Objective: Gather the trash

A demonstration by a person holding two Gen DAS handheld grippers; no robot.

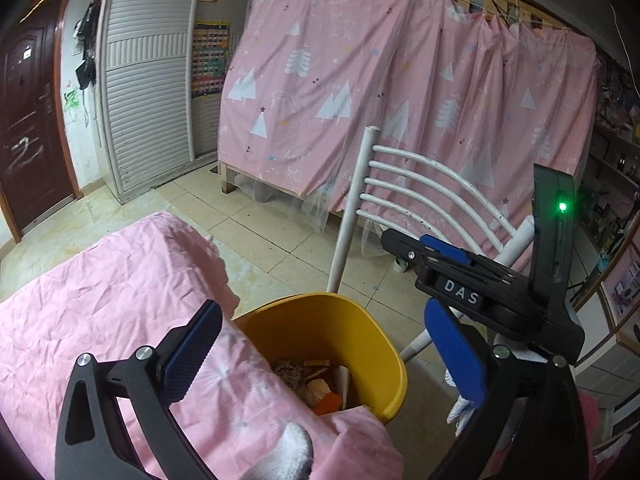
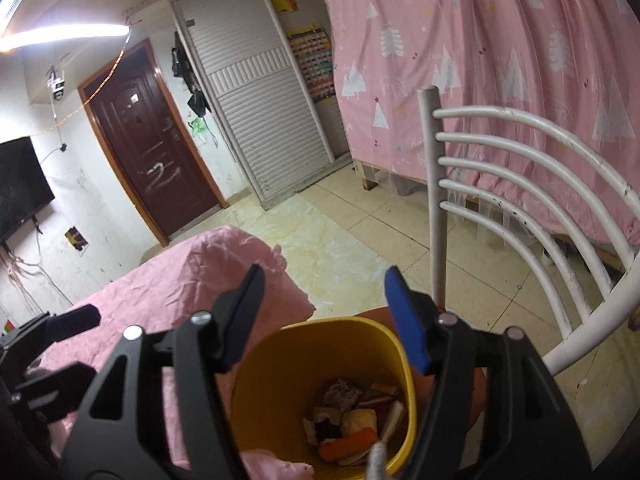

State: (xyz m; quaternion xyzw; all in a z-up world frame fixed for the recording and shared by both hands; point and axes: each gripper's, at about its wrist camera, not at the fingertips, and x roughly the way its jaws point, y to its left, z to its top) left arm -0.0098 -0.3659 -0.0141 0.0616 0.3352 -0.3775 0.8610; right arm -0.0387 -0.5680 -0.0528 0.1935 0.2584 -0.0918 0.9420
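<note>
Bin (image 2: 280, 364) sits just beside table (image 1: 100, 300) edge, trash (image 2: 352, 424) in it. Chair (image 2: 520, 184) right behind bin; curtain (image 1: 400, 100) behind chair. Door (image 2: 140, 140) & cupboard (image 2: 260, 112) at far wall.

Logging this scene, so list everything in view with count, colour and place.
bin: one, yellow, below both grippers
trash: several pieces, mixed brown and orange, in bin
cloth: one, pink, left of bin
chair: one, white, behind bin
curtain: one, pink with white trees, back wall
door: one, dark brown, far left
TV: one, black, left wall
left gripper: black, blue fingers, open
right gripper: black, blue fingers, open over bin
</note>
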